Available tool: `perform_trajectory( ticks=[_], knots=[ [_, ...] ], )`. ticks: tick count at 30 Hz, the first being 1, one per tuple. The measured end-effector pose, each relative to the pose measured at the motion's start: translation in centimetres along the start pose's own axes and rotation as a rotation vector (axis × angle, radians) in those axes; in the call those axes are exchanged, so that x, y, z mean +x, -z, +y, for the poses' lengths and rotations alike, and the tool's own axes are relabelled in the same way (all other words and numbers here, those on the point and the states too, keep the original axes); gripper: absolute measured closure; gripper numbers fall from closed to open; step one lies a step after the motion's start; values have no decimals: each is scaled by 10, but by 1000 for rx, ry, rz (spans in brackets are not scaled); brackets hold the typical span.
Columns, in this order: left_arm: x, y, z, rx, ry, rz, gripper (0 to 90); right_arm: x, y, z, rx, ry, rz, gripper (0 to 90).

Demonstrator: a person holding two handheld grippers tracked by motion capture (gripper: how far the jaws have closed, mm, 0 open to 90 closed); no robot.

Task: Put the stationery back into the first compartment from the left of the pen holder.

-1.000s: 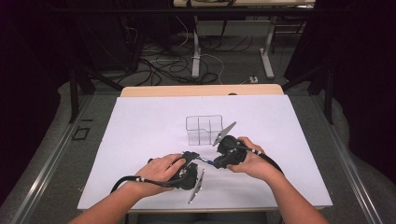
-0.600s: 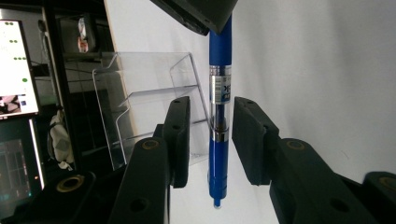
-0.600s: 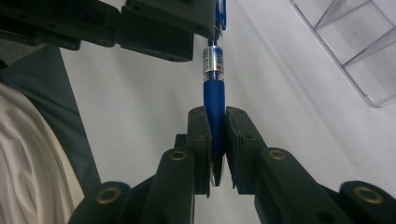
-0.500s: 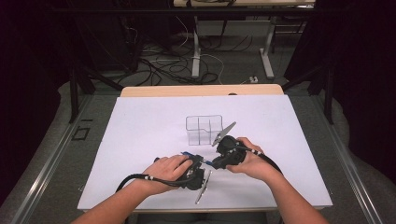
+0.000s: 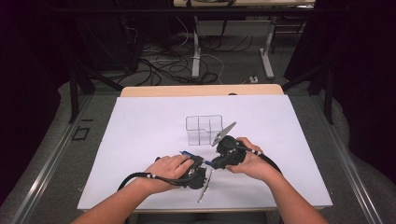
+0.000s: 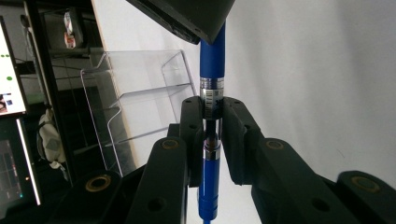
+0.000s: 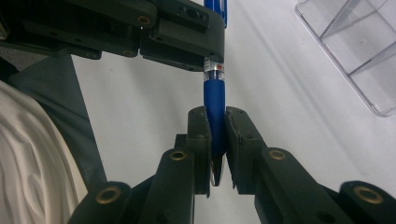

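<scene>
A blue pen (image 6: 212,60) with a clear middle section and silver bands spans between my two grippers. My left gripper (image 6: 212,109) has just been closing and now presses both pads on the pen's clear barrel. My right gripper (image 7: 215,116) is shut on the blue end near the tip, and the pen (image 7: 215,93) runs from it up into the left gripper's jaws. In the high view, the left gripper (image 5: 201,164) and right gripper (image 5: 215,162) meet tip to tip above the white table near its front, a short stretch of pen (image 5: 187,154) showing.
A clear plastic organizer (image 5: 204,129) with several compartments stands on the white table sheet (image 5: 140,135) just beyond the hands; the organizer (image 6: 140,102) also sits close beside the grippers. Cables trail from both grippers toward the person. Dark floor with cables and table legs lies beyond the far edge.
The left hand has edged slightly right toward the right gripper. The right hand has kept still with the pen.
</scene>
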State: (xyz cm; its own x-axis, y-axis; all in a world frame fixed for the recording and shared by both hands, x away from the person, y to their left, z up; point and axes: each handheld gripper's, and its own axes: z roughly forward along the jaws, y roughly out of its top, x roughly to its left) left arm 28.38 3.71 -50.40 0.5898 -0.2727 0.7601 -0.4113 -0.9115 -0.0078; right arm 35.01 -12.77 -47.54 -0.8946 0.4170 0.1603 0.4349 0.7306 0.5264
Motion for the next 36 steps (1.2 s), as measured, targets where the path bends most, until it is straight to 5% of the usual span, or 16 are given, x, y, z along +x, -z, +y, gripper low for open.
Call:
perform_trajectory(
  ticks=[7, 10, 13, 14, 19, 20, 21, 23, 28, 29, 30, 31, 32, 34, 35, 36],
  knots=[
    [8, 3, -4, 15, 25, 6, 792, 0, 4, 2, -42, 17, -18, 790],
    [10, 4, -6, 18, 28, 21, 792, 1, 5, 3, -50, 37, -36, 724],
    [17, 4, -10, 24, 39, 17, 792, -1, 8, 2, -96, 74, -58, 562],
    [16, 3, -12, 5, 89, 12, 792, -2, 9, 1, -102, 87, -59, 540],
    [32, 5, -24, 6, 115, 33, 792, -8, 12, -1, -137, 88, -81, 411],
    [42, 8, -32, -5, 183, 34, 792, -10, 13, -2, -144, 85, -88, 408],
    [42, 8, -32, -5, 183, 34, 792, -11, 14, -3, -156, 88, -97, 407],
    [51, 10, -41, -33, 277, 40, 792, -13, 14, -3, -166, 92, -97, 398],
    [75, 15, -63, -120, 495, 36, 792, -21, 20, -6, -204, -6, -124, 359],
    [85, 16, -70, -161, 583, 31, 792, -21, 21, -7, -197, -23, -117, 344],
    [85, 16, -70, -161, 583, 31, 792, -21, 21, -7, -207, -37, -135, 324],
    [94, 15, -77, -201, 666, 27, 792, -21, 21, -7, -214, -37, -142, 307],
    [94, 15, -77, -201, 666, 27, 792, -22, 21, -6, -215, -32, -149, 293],
    [102, 13, -83, -247, 755, 15, 792, -22, 21, -6, -205, -40, -156, 283],
    [108, 8, -87, -303, 858, 1, 792, -22, 21, -6, -206, -38, -158, 272],
    [108, 8, -87, -303, 858, 1, 792, -22, 21, -6, -207, -38, -161, 264]
  ],
)
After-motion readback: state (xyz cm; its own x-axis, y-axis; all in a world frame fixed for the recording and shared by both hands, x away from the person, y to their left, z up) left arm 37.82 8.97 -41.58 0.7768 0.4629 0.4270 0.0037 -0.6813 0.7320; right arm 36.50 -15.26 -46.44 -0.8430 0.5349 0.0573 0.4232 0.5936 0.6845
